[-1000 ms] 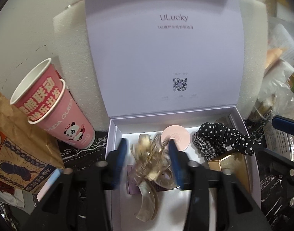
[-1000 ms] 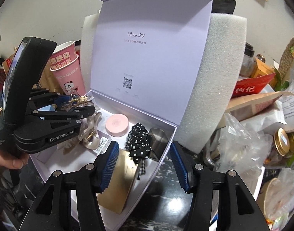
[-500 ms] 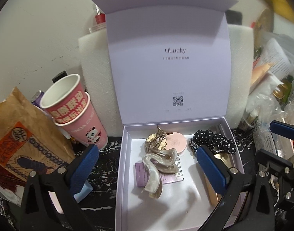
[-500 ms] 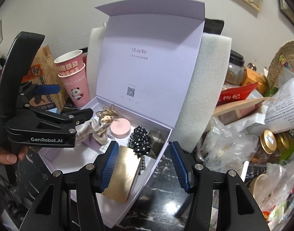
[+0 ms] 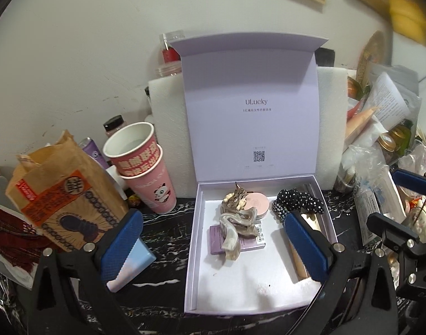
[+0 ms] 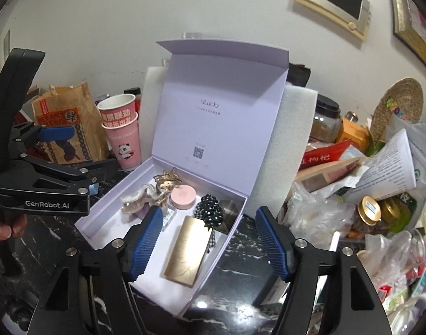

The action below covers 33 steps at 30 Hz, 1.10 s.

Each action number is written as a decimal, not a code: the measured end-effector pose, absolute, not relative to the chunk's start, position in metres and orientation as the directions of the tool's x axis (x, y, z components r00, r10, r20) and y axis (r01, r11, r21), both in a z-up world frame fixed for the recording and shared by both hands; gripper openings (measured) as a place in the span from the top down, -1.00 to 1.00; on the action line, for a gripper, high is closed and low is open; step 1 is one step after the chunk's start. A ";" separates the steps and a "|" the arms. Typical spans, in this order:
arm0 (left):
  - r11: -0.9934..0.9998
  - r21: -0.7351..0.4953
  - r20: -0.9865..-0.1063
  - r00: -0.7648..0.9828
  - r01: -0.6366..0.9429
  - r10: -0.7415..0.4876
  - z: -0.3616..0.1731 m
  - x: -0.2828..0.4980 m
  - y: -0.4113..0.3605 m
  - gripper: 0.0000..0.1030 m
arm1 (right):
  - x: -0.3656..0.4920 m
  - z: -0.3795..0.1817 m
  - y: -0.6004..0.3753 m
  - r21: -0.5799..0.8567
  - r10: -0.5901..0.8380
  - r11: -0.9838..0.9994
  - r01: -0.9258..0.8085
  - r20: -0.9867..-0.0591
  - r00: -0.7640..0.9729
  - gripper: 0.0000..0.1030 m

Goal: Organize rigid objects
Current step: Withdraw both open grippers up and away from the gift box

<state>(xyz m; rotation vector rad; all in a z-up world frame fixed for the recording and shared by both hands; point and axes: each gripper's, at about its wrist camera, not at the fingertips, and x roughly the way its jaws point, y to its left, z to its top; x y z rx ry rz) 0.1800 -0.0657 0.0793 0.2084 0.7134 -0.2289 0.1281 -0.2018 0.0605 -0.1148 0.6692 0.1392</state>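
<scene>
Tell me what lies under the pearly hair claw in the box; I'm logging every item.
The pearly hair claw rests on a flat purple packet with a barcode label. The claw covers the packet's middle, so its print and anything beneath cannot be seen.

Black frames on both tools, matte and angular, with silver screw heads dotting the linkages. The left tongs (image 5: 213,247) carry two royal-blue pads, their faces cross-hatched in a fine grid. Over on the right tongs (image 6: 210,243), the blue pads are ribbed instead, ridge after ridge running across each face. There's white lettering, "GenRobot.AI", printed along the side of the left tool's body, below a curved black handle and a blue lever tip. Just under that lettering, bare fingers (image 6: 2,227) show, skin only, no glove.
</scene>
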 end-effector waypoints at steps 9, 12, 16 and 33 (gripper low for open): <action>0.957 0.090 -0.639 0.753 0.274 -0.156 0.092 0.145 -0.057 -1.00 | 0.095 0.077 -0.202 -0.053 0.073 0.991 -0.126 -0.573 0.816 -0.79; 0.958 0.082 -0.630 0.760 0.273 -0.162 0.097 0.132 -0.054 -1.00 | 0.084 0.081 -0.202 -0.052 0.063 0.992 -0.111 -0.563 0.824 -0.87; 0.961 0.075 -0.623 0.765 0.265 -0.162 0.101 0.117 -0.052 -1.00 | 0.067 0.088 -0.202 -0.056 0.053 0.993 -0.100 -0.544 0.838 -0.90; 0.977 0.055 -0.633 0.764 0.207 -0.126 0.090 0.068 -0.036 -1.00 | 0.024 0.084 -0.195 -0.052 0.027 0.996 -0.067 -0.548 0.836 -0.98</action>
